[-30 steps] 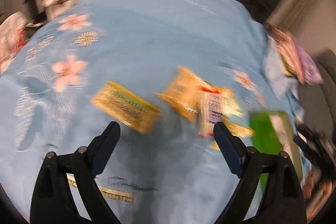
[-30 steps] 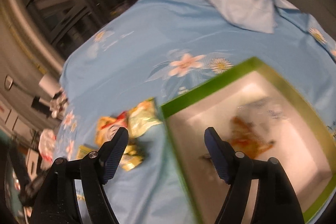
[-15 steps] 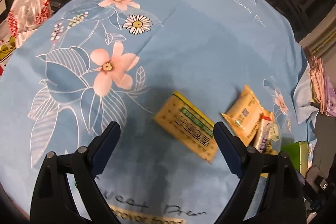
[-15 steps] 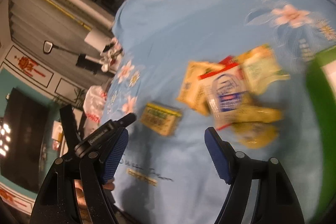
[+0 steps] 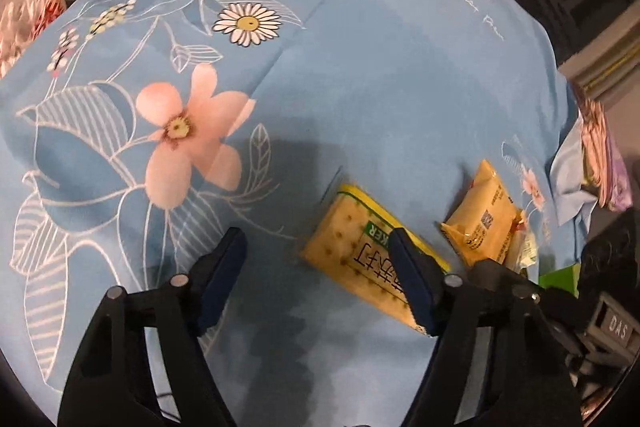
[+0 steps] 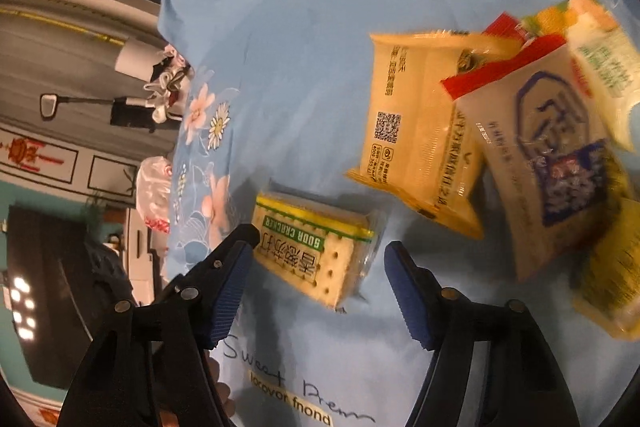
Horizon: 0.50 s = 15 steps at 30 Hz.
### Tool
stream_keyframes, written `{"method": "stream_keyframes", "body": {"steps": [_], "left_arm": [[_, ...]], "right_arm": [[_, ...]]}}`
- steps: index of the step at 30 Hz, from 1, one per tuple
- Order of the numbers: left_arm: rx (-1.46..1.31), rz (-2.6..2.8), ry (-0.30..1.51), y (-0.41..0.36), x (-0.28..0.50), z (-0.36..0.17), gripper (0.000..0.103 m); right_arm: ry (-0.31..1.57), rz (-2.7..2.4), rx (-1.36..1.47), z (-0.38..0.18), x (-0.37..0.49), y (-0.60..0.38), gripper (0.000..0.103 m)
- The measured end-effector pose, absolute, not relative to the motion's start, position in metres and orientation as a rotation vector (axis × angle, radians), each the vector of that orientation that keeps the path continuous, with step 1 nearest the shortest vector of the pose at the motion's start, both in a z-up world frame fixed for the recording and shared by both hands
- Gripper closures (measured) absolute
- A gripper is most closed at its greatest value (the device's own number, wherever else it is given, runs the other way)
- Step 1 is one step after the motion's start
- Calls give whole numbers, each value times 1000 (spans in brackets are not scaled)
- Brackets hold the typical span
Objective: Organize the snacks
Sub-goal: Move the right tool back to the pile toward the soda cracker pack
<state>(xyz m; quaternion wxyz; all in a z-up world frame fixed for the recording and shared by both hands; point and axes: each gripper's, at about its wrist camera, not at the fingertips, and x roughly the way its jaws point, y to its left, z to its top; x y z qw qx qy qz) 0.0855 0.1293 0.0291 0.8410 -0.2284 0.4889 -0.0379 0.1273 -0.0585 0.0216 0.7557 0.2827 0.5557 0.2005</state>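
Note:
A yellow soda cracker pack (image 5: 360, 247) (image 6: 316, 247) lies flat on the blue flowered cloth (image 5: 360, 67). My left gripper (image 5: 316, 267) is open and empty just above the cloth, its right finger over the pack's near end. My right gripper (image 6: 316, 275) is open and empty, with the cracker pack between its fingers and a little ahead. A yellow wrapped snack (image 5: 480, 223) (image 6: 416, 131) lies beside it. A white pouch with blue print and a red edge (image 6: 548, 155) and more yellow packets (image 6: 612, 267) lie in a pile to the right.
A corner of the green box (image 5: 560, 273) shows at the right edge in the left wrist view. Folded cloths (image 5: 600, 163) lie at the far right of the table. The other gripper's black body (image 5: 600, 311) is at the lower right. Room furniture lies beyond the table edge.
Both grippers have closed in on the cracker pack. The right gripper swung left from the green box to the snack pile. The left gripper moved down and nearer, so the pack sits by its right finger.

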Motion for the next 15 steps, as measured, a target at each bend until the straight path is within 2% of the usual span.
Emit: {"method": "stream_keyframes", "body": {"steps": [4, 5, 10, 12, 15], "left_arm": [[-424, -77, 1029, 125, 89, 27, 54], [-444, -99, 1026, 125, 88, 26, 67], [-497, -156, 1035, 123, 87, 22, 66], [-484, -155, 1042, 119, 85, 23, 66], [-493, -179, 1062, 113, 80, 26, 66]], "right_arm": [[1218, 450, 624, 12, 130, -58, 33], [1210, 456, 628, 12, 131, -60, 33], [1213, 433, 595, 13, 132, -58, 45], [1214, 419, 560, 15, 131, -57, 54], [1209, 396, 531, 18, 130, -60, 56]]}}
